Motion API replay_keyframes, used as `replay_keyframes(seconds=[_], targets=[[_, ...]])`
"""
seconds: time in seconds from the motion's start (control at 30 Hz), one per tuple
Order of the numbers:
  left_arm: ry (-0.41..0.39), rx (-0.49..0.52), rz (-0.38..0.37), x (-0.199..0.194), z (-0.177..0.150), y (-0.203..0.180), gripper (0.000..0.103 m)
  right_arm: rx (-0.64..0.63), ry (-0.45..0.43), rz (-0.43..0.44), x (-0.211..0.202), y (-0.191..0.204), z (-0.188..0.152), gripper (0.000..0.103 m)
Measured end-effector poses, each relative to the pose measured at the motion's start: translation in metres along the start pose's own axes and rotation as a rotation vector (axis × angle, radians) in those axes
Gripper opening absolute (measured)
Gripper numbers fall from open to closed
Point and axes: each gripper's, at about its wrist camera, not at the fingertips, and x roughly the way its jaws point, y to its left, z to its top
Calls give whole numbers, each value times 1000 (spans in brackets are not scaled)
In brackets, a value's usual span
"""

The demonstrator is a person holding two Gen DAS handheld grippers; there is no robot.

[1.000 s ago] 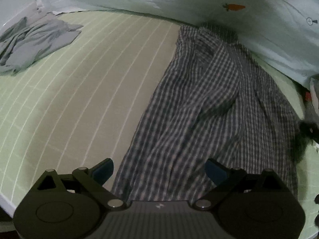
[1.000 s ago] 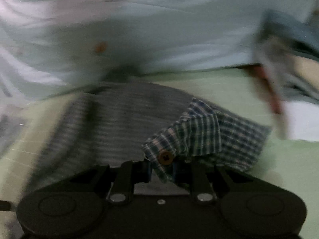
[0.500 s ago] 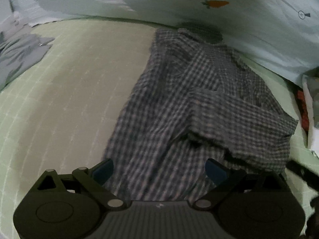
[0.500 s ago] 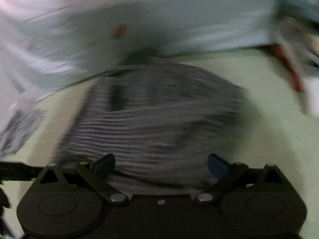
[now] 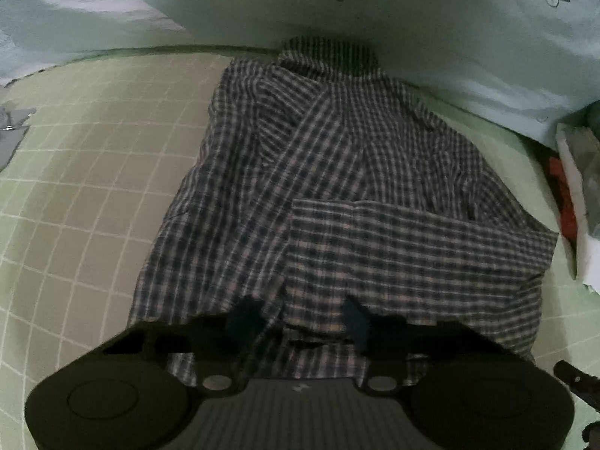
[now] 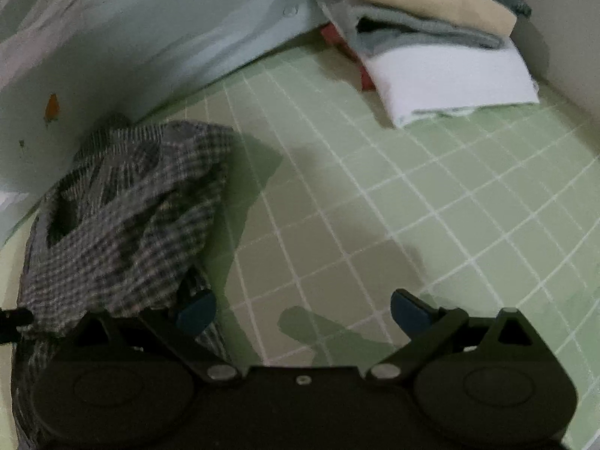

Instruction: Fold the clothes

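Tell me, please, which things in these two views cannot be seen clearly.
- Hem of the plaid shirt: in the left wrist view, the left gripper covers it; jaws partly closed around cloth, grip unclear.
- Shirt in the right wrist view: blurred, cut off by the left edge.
- Grey garment: only a corner shows at the left edge.
- Folded stack: top cut off by the picture's edge.

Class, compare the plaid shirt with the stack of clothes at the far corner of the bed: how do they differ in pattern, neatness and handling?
The plaid shirt is dark checked; the stack shows plain white, grey and beige layers. The shirt lies rumpled and only partly folded; the stack is neatly folded. The left gripper is at the shirt's hem; nothing touches the stack. Both rest on the green grid sheet.
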Motion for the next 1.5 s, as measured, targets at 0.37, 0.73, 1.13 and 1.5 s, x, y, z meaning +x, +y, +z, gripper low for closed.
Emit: replay_keyframes(seconds=[0.37, 0.73, 1.13, 1.5], targets=[[-38, 102, -12, -10, -1, -12, 24, 18, 25, -17, 17, 1, 8, 101], [30, -2, -103, 3, 1, 5, 27, -9, 46, -6, 23, 12, 5, 101], [-126, -49, -261, -44, 41, 19, 1, -48, 31, -23, 11, 22, -2, 101], [-506, -250, 105, -93, 123, 144, 1, -299, 85, -24, 13, 91, -14, 101]])
